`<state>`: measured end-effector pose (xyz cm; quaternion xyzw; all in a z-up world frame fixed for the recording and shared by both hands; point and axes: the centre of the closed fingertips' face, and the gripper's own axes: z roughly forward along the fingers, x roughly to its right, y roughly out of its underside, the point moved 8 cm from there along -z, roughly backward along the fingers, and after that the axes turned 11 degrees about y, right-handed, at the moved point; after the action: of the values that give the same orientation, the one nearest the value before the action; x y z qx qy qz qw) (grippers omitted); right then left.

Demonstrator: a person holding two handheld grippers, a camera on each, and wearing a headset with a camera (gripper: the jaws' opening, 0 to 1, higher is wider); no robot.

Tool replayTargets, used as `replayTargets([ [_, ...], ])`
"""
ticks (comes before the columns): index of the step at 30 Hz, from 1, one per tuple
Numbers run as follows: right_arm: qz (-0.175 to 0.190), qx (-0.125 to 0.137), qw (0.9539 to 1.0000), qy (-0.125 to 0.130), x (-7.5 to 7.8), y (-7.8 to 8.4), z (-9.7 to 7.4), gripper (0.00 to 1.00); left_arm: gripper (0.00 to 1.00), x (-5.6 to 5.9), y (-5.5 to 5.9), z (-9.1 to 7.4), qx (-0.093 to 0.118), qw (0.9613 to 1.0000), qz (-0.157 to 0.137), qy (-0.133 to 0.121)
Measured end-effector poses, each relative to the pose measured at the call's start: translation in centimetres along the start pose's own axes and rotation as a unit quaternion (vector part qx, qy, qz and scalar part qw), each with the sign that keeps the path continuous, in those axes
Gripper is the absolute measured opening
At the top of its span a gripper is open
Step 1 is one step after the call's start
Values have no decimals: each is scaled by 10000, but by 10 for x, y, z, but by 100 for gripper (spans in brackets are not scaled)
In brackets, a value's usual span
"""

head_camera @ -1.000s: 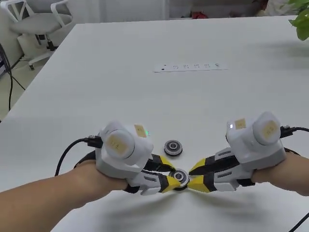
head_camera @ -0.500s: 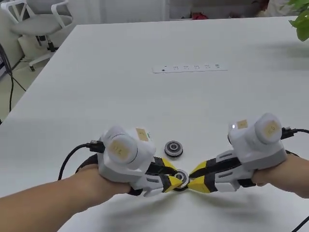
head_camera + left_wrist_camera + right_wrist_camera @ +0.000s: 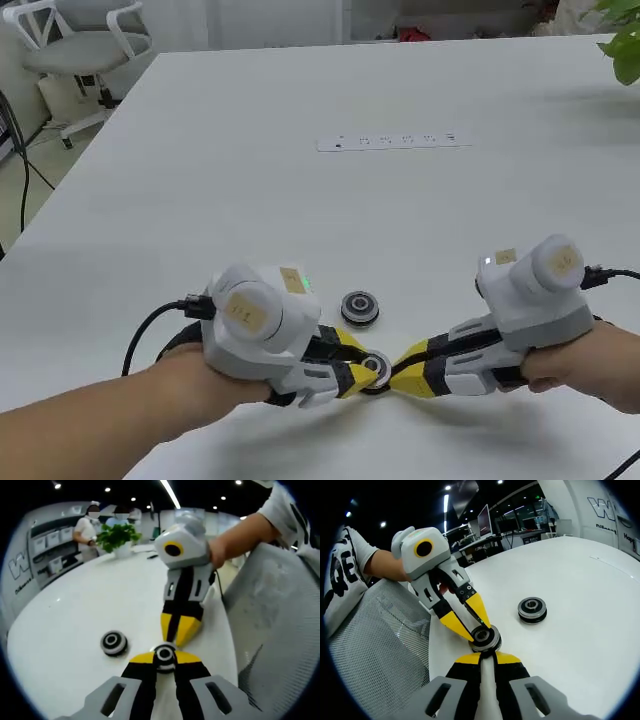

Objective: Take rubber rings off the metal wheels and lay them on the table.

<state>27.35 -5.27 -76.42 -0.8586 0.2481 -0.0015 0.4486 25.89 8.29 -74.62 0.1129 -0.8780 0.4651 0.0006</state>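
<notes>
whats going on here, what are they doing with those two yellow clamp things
A person at a white table works with a hand-held gripper in each hand. The left hand-held gripper is clamped on a small metal wheel just above the table. The right hand-held gripper has its jaws shut at that wheel's rim, probably to pull its rubber ring off. A second wheel lies untouched beyond them.

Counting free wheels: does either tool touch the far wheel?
No, the far wheel lies on bare table, apart from the left tool and right tool.
</notes>
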Motion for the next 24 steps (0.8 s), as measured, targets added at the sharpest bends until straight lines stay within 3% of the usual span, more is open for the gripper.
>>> replayTargets([
  [9, 195, 10, 9998, 40, 3, 1, -1, 0, 14, 0, 0, 0, -21, 10000, 39, -33],
  [17, 637, 101, 9979, 25, 0, 0, -3, 0, 13, 0, 0, 0, -38, 10000, 65, -49],
  [21, 958, 305, 9949, 33, 0, -3, -5, 0, 13, 1, 0, 1, -51, 10000, 56, -61],
  [24, 987, 307, 9946, 36, 3, -2, -7, 0, 13, 1, -1, 1, -73, 9999, 61, -89],
])
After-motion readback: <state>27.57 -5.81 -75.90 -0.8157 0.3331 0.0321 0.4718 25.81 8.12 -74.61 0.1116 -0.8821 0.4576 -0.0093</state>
